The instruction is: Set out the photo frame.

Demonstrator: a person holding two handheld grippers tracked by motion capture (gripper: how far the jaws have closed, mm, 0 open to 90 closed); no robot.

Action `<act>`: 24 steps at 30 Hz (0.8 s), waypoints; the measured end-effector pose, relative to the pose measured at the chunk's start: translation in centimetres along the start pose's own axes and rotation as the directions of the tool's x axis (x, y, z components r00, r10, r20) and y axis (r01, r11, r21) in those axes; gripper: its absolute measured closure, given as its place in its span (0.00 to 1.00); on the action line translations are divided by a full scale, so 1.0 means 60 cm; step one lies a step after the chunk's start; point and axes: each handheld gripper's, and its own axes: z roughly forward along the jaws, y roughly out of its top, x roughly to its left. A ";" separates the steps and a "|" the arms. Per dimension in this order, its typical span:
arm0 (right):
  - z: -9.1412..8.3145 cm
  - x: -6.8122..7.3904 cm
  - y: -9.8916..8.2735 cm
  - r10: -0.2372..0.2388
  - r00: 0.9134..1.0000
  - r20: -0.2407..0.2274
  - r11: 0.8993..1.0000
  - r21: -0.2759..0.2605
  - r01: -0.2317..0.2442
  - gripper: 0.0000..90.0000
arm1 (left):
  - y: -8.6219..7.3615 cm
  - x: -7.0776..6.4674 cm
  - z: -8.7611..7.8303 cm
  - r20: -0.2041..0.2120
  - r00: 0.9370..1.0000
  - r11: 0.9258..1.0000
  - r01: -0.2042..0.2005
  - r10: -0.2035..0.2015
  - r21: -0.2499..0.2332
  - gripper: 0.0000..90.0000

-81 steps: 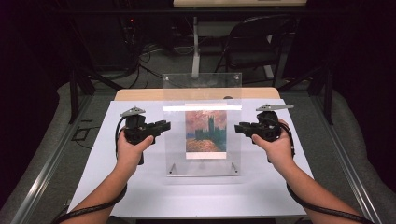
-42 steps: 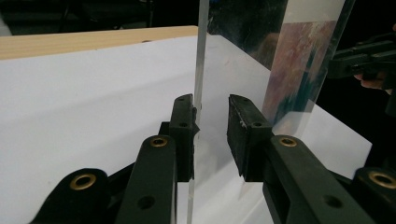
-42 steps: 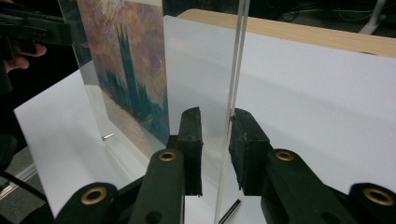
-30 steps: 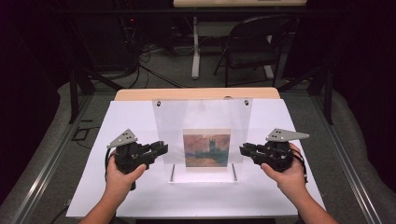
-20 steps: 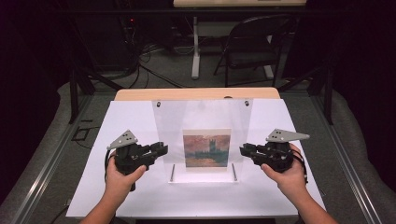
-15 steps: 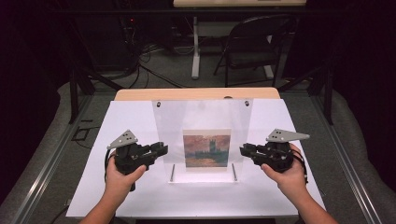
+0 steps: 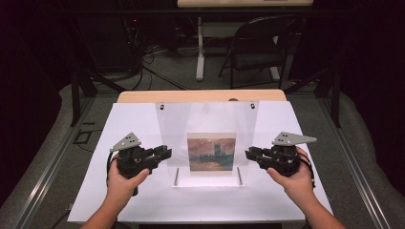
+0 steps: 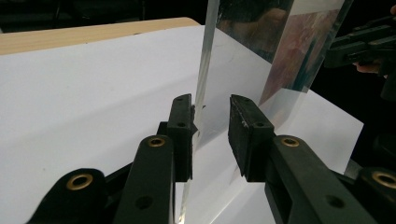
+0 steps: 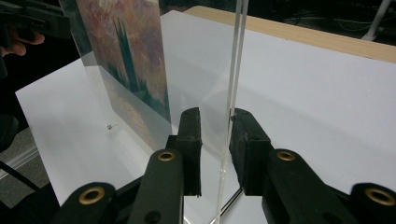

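A clear acrylic frame (image 7: 205,119) stands upright on the white table top (image 7: 138,124), with a painting print (image 7: 211,152) of a towered building in its lower middle. My left gripper (image 7: 165,153) is at the frame's left edge and my right gripper (image 7: 249,153) at its right edge. In the left gripper view the open jaws (image 8: 210,100) straddle the panel edge (image 8: 201,70); one pad is against it, the other stands clear. In the right gripper view the jaws (image 9: 217,114) straddle the opposite edge (image 9: 236,56) the same way, with a gap on the print's side.
Two short metal posts (image 7: 176,175) hold the frame at its foot. A wooden strip (image 7: 200,96) borders the table's far side. Beyond it a folding chair (image 7: 258,47) and cables lie on the dark floor. White table surface stretches left and right of the frame.
Since the earliest frame both hands and the frame have come nearer and lower, and the frame now stands on the table. Over the last second nothing has moved.
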 end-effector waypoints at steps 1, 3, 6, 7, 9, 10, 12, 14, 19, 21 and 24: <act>0.000 0.000 0.000 -0.002 1.000 0.001 1.000 0.000 0.002 0.83 | 0.001 -0.001 -0.001 -0.003 1.000 1.000 0.000 0.000 0.008 0.79; -0.001 0.001 0.001 -0.010 1.000 0.007 1.000 0.005 0.010 0.83 | 0.003 -0.002 -0.003 -0.015 1.000 1.000 0.000 0.001 0.019 0.79; -0.006 -0.001 0.002 -0.013 1.000 0.010 1.000 0.002 0.013 0.82 | 0.004 -0.002 -0.007 -0.016 1.000 1.000 0.000 0.000 0.031 0.79; -0.009 -0.002 0.003 -0.012 1.000 0.009 1.000 0.001 0.012 0.82 | 0.004 -0.002 -0.009 -0.015 1.000 0.999 0.005 -0.005 0.032 0.79; -0.015 -0.004 0.003 -0.011 1.000 0.018 1.000 -0.006 0.011 0.82 | 0.004 -0.001 -0.015 -0.015 1.000 0.999 0.003 -0.003 0.038 0.78; -0.021 -0.005 0.004 -0.009 1.000 0.024 1.000 -0.008 0.009 0.83 | 0.004 -0.001 -0.017 -0.017 1.000 0.999 0.003 -0.003 0.037 0.78; -0.031 -0.008 0.005 -0.013 0.999 0.035 1.000 -0.015 0.014 0.83 | 0.004 0.000 -0.024 -0.018 1.000 0.999 0.004 -0.003 0.033 0.77; -0.040 -0.010 0.005 -0.011 0.999 0.043 1.000 -0.019 0.012 0.82 | 0.004 0.003 -0.034 -0.025 1.000 1.000 0.003 -0.003 0.029 0.77; -0.058 -0.017 0.001 0.002 0.998 0.066 1.000 -0.026 -0.001 0.80 | 0.003 0.011 -0.055 -0.063 0.998 1.000 0.004 -0.004 -0.001 0.74; -0.061 -0.020 -0.002 0.009 0.997 0.073 0.999 -0.032 -0.006 0.80 | 0.000 0.013 -0.059 -0.088 0.996 1.000 -0.006 0.006 -0.002 0.74; -0.064 -0.022 -0.004 0.003 0.996 0.089 1.000 -0.030 0.000 0.81 | -0.003 0.019 -0.062 -0.100 0.995 1.000 -0.002 0.002 -0.003 0.73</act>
